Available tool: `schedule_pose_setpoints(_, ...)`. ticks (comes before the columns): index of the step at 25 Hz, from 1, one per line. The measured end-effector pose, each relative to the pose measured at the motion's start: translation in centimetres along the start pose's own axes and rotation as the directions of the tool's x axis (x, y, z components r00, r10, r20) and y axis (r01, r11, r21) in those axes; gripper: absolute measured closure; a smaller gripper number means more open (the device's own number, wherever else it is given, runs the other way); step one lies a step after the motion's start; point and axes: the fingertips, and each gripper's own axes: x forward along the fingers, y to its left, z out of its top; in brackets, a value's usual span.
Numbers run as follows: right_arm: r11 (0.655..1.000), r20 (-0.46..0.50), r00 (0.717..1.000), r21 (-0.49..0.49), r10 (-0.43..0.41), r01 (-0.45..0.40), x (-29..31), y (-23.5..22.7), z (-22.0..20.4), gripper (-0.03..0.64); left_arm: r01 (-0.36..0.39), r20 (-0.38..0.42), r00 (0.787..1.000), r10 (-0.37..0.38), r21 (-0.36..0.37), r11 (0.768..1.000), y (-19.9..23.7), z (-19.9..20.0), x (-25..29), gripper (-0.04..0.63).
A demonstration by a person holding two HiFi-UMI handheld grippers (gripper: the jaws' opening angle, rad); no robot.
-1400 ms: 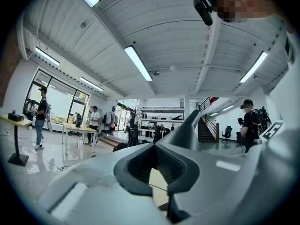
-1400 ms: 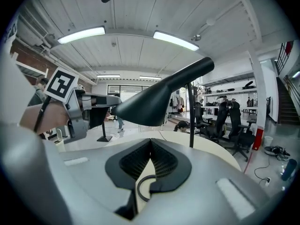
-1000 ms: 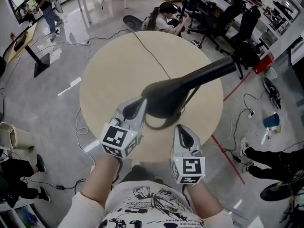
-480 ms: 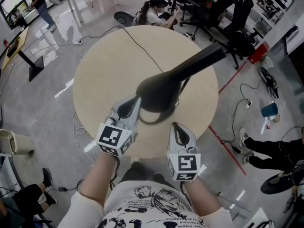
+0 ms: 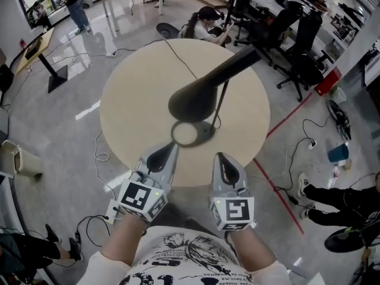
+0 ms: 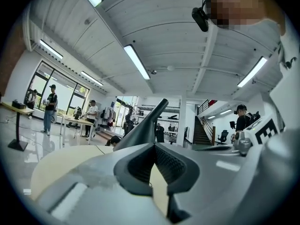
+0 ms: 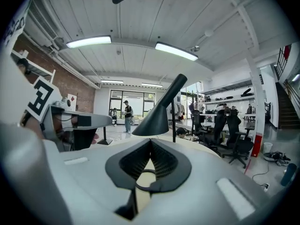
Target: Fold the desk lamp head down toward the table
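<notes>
No legible word, number or brand anywhere.

- Left marker cube, on the left gripper, 7 o'clock in the head view: black-and-white square code only, no letters.
- Right marker cube, on the right gripper, 5 o'clock: same kind of code.
- Shirt print, 6 o'clock: line drawing, any lettering too blurred to read.
- White wall sheet, 9 o'clock in the right gripper view: too small to read.

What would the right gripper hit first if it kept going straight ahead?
Most likely the desk lamp head. Seen along the right gripper, it hangs just above the line of the jaws. Depth is unclear, so the gripper might pass beneath it.
</notes>
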Motion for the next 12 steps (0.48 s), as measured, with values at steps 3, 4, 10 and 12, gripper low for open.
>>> schedule_pose_setpoints(3, 0.999, 0.013, 0.999, -0.019, 0.045, -0.045, -2.2, 0.4, -0.2, 0.607, -0.049, 0.008, 0.999, 0.049, 0.006, 0.999, -2.1, -0.9, -2.4, 0.592)
schedule_pose_setpoints(4, 0.998, 0.012, 0.998, -0.022, 0.06, -0.059, -2.8, 0.7, -0.6, 0.607, -0.065, 0.01, 0.998, 0.065, 0.009, 0.998, -2.8, -1.3, -3.2, 0.592)
schedule_pose_setpoints(10, 0.993, 0.018, 0.993, -0.028, 0.119, -0.118, -6.8, 1.8, -1.9, 0.607, -0.128, -0.009, 0.992, 0.128, 0.015, 0.992, -6.5, -3.4, -7.3, 0.592)
schedule_pose_setpoints(12, 0.99, 0.023, 0.99, -0.031, 0.138, -0.137, -7.5, 2.5, -1.7, 0.607, -0.143, -0.013, 0.99, 0.143, 0.018, 0.99, -7.2, -3.6, -8.4, 0.592)
